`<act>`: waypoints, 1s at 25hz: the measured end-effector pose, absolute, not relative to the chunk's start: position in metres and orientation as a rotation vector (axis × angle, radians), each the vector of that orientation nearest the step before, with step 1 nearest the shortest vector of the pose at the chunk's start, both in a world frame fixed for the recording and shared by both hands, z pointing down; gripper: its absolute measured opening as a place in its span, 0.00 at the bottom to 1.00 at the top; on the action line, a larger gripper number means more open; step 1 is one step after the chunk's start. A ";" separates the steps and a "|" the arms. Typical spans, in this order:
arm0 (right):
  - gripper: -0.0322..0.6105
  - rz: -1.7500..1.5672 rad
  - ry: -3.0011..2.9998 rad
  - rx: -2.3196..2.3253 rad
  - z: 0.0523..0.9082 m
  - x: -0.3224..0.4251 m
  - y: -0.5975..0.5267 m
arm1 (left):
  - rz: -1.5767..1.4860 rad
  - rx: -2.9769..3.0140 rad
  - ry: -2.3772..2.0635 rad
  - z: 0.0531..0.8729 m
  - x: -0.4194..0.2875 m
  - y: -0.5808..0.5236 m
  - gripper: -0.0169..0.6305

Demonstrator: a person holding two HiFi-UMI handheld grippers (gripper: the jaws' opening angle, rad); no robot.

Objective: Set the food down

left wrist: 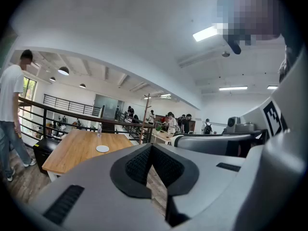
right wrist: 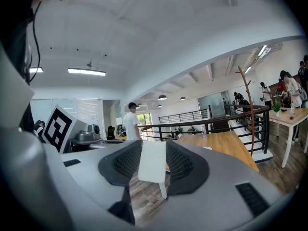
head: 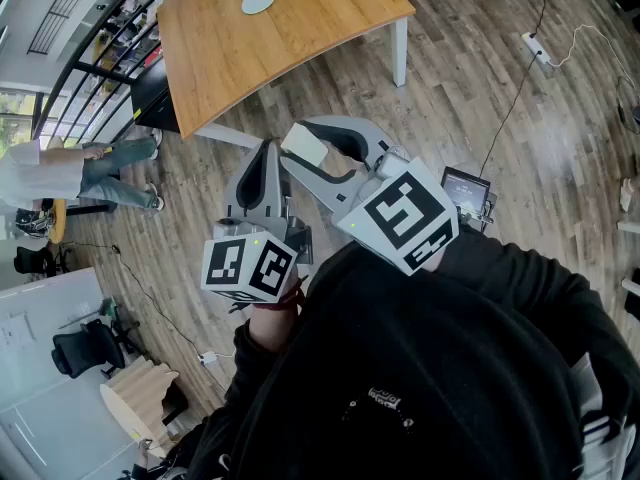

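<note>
The food is a pale cream block (head: 310, 151) on a thin stick, like an ice-cream bar. My right gripper (head: 298, 146) is shut on it and holds it in the air over the wooden floor. In the right gripper view the bar (right wrist: 153, 161) stands upright between the dark pads, stick pointing down. My left gripper (head: 265, 150) hovers just left of it, jaws together with nothing between them; in its own view the left gripper (left wrist: 150, 150) shows only floor below the pads. A wooden table (head: 290, 38) with a small white disc (head: 259, 0) lies ahead.
A person (head: 70, 168) stands at the far left by a black railing (head: 95, 63). A power strip (head: 535, 48) and cable lie on the floor at right, a small device (head: 467, 190) nearer me. An office chair (head: 85, 348) sits lower left.
</note>
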State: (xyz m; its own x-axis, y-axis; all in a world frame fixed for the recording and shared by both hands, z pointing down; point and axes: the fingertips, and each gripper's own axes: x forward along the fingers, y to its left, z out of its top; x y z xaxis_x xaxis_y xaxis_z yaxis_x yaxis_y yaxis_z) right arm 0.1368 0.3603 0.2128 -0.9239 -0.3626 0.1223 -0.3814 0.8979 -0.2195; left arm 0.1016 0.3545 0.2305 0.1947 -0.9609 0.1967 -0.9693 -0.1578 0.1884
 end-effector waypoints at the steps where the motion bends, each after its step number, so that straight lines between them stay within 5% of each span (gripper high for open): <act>1: 0.32 0.365 -2.985 0.587 0.212 0.139 0.359 | 0.041 2.206 -1.834 0.230 0.104 0.354 0.02; 25: 0.32 0.397 -3.003 0.514 0.220 0.164 0.335 | 0.020 2.174 -1.815 0.239 0.134 0.328 0.02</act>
